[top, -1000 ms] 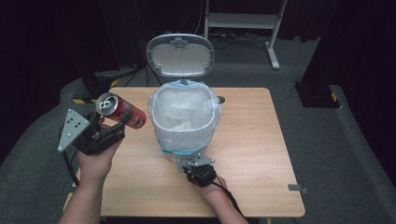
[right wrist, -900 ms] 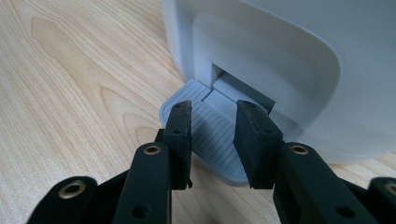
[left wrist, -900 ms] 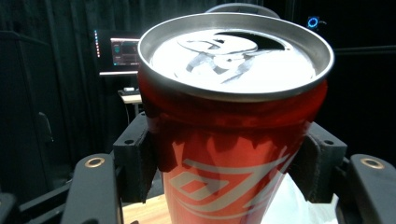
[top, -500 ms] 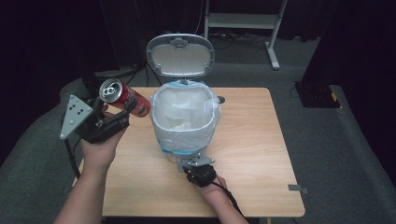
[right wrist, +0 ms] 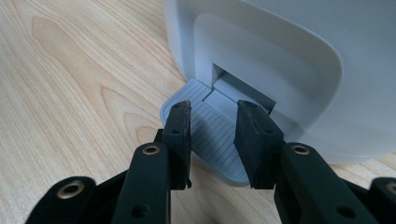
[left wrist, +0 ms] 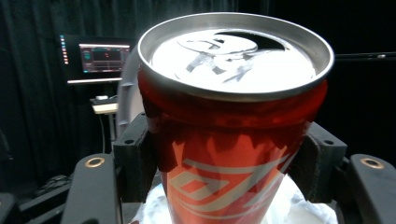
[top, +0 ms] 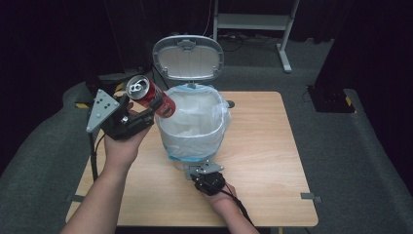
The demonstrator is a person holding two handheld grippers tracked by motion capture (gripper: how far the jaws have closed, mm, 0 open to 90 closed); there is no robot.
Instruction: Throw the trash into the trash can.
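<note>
My left gripper [top: 148, 108] is shut on a red drink can [top: 152, 97], held tilted in the air at the left rim of the white pedal bin [top: 195, 144]. Up close, the opened can [left wrist: 233, 140] stands between the black pads [left wrist: 135, 158], top end toward the camera. The bin's grey lid [top: 188, 57] stands raised and a clear liner bag [top: 216, 105] lines its mouth. My right gripper [right wrist: 212, 126] rests on the bin's grey ribbed pedal [right wrist: 219, 135], jaws a little apart with nothing between them. From above, that gripper [top: 207, 174] sits at the bin's near foot.
The bin stands mid-way on a wooden table [top: 272, 161], whose right half is bare. Grey floor surrounds the table, with a white frame [top: 253, 22] at the back and a lit screen [left wrist: 105, 58] in the dark behind the can.
My left hand has carried the can up and to the right, from beside the bin to its left rim. The right gripper has stayed on the pedal and the lid has stayed up.
</note>
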